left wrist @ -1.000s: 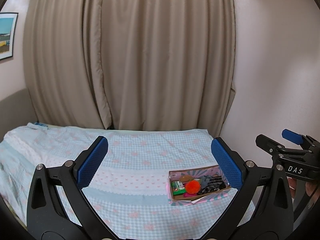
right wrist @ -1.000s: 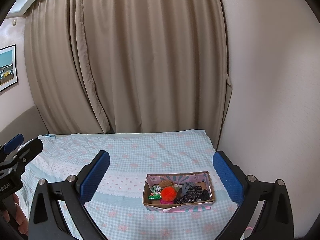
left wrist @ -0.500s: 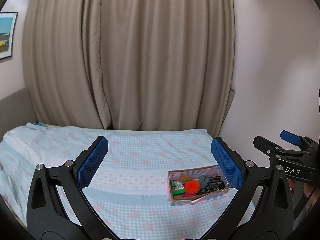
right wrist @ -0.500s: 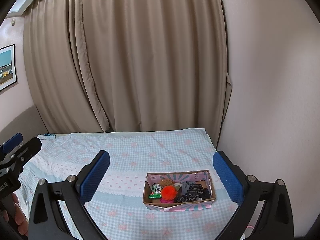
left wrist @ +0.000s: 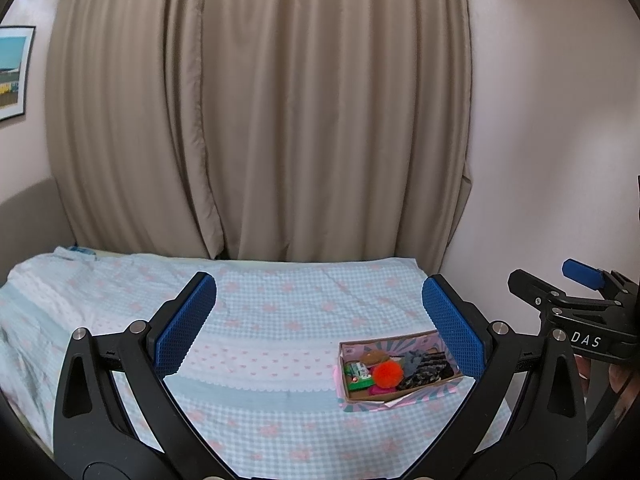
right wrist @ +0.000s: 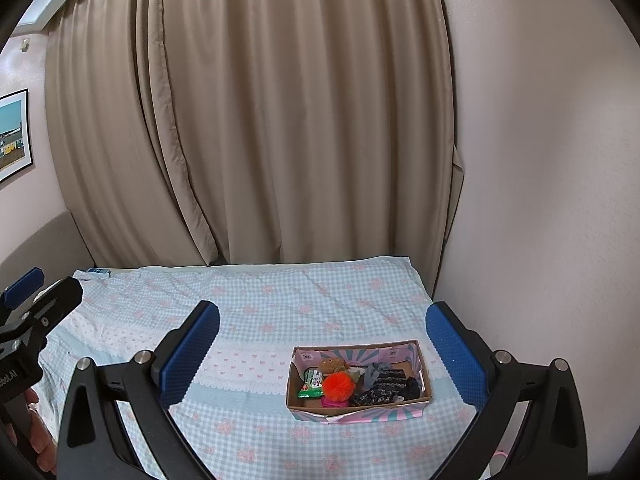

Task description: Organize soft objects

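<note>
Both tongs up over bed point(right wrist: 280, 304), well apart from box point(right wrist: 356, 410). L tongs point(left wrist: 320, 320) spread wide, nothing held. R tongs point(right wrist: 322, 344) spread wide too, nothing held. Box sits on bed's checked cover, near R edge by wall. Inside box: orange pompom point(right wrist: 339, 386) mid-left, brown plush point(right wrist: 331, 365) just behind it, green packet point(right wrist: 311, 384) at left, pink item under pompom, dark cloth point(right wrist: 384, 391) filling R half. Beige curtain point(right wrist: 280, 120) behind bed. Framed pic point(right wrist: 14, 132) on L wall.

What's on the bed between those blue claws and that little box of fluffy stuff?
Nothing: in the right wrist view, only bare checked bedsheet lies between the open right gripper and the cardboard box.
</note>
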Demonstrator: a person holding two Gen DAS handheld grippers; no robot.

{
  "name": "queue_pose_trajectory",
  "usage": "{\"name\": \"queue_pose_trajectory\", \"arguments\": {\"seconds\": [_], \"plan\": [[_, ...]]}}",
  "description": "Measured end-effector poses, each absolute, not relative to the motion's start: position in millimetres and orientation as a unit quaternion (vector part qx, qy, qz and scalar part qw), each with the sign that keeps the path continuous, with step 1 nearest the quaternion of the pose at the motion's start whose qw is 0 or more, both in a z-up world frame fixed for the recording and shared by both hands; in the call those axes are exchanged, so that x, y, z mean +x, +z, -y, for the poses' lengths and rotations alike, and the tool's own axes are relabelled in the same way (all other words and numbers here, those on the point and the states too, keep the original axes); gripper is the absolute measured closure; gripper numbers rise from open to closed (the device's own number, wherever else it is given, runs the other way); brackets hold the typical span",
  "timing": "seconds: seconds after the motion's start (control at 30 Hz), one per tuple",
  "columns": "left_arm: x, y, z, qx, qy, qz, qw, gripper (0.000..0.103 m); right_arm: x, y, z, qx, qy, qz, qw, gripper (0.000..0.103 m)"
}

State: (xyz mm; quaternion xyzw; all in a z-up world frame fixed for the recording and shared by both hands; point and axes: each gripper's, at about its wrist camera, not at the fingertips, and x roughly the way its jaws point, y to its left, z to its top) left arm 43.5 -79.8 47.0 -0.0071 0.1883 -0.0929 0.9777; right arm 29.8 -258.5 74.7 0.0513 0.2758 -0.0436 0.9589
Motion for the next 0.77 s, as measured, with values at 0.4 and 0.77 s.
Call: {"name": "queue_pose_trajectory", "arguments": {"seconds": [0.4,0.77], "plan": [[44.8,47.3,75.4,-0.004,-0.076,-0.172,0.982,0.0,30.2,74.7,258.1,0.052,-0.044,-0.276,0.959,0.0],[55.9,44.5,71.6,0.002,-0.076,-0.169,0.983,0.0,36.3,77.2,253.8,0.054,-0.047,-0.282,0.957,0.0]]}}
